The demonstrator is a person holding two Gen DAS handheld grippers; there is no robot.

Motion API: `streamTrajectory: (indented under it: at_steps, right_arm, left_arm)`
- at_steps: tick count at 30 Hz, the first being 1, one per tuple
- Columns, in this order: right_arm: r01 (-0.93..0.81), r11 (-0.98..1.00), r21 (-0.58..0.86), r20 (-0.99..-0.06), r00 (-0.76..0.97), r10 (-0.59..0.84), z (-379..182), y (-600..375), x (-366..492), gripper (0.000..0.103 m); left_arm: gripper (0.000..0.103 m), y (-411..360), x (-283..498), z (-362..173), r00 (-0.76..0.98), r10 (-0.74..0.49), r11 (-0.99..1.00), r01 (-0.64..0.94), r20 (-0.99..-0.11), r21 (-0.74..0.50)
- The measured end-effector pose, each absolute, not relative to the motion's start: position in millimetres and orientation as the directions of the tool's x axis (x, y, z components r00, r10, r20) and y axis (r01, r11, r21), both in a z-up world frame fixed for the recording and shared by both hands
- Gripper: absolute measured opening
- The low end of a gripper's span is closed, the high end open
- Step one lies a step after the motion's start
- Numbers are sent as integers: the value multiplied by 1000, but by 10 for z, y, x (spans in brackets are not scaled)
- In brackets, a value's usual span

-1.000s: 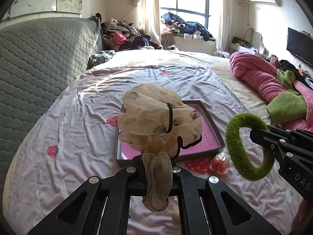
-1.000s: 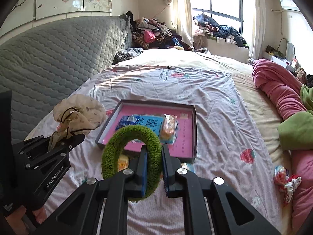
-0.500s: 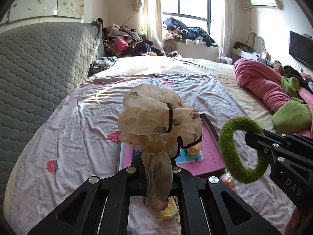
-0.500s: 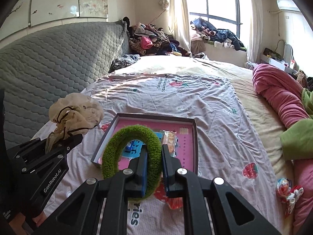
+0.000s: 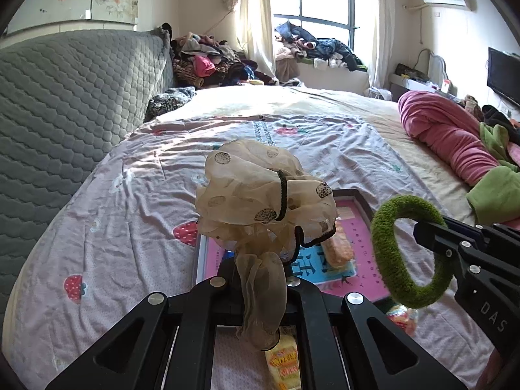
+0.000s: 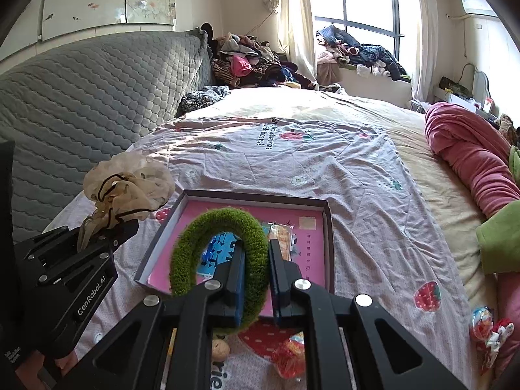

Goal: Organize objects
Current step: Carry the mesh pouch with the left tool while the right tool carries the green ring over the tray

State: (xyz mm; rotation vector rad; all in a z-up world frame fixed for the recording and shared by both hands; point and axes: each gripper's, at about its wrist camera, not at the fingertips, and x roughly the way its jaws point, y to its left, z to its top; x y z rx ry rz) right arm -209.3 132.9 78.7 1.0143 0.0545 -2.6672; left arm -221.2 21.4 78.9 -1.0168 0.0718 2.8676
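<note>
My left gripper is shut on a beige sheer scrunchie with dark dots and black trim, held above the bed. In the right wrist view this left gripper and its scrunchie sit at the left. A fuzzy green ring stands upright in my right gripper, which is shut on its right side. The left wrist view shows the ring and the right gripper at the right. Just ahead lies a pink tray with a dark rim, holding a blue packet and an orange snack pack.
A yellow snack pack, a red candy wrapper and a small beige item lie on the sheet under the grippers. More wrapped sweets lie at the right by a pink blanket. A grey padded headboard runs along the left.
Both grippers have moved forward toward the tray, each still holding its item. The tray now sits lower and closer in both views, and the blue packet shows in the left view.
</note>
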Motion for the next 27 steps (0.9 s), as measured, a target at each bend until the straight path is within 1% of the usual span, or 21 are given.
streamTrajectory:
  at_steps: [8,17,27]
  right_arm:
    - [263,-961,87,-694,-676,-248,443,1361,-2398,13]
    - [258,-962,93,-734,-635,-241,15,1245,-2622,13]
    - [242,-967,83,-771,-598,-216,-297,1105,-2763,13]
  left_arm:
    - [6,259,-2440,466,-753,73,-994,-110,-653,15]
    - [6,310,-2630,-9,-713,59,-994,-107,-699,25]
    - [6,251,-2685,-251,-708,39,-995,-89,-705,34]
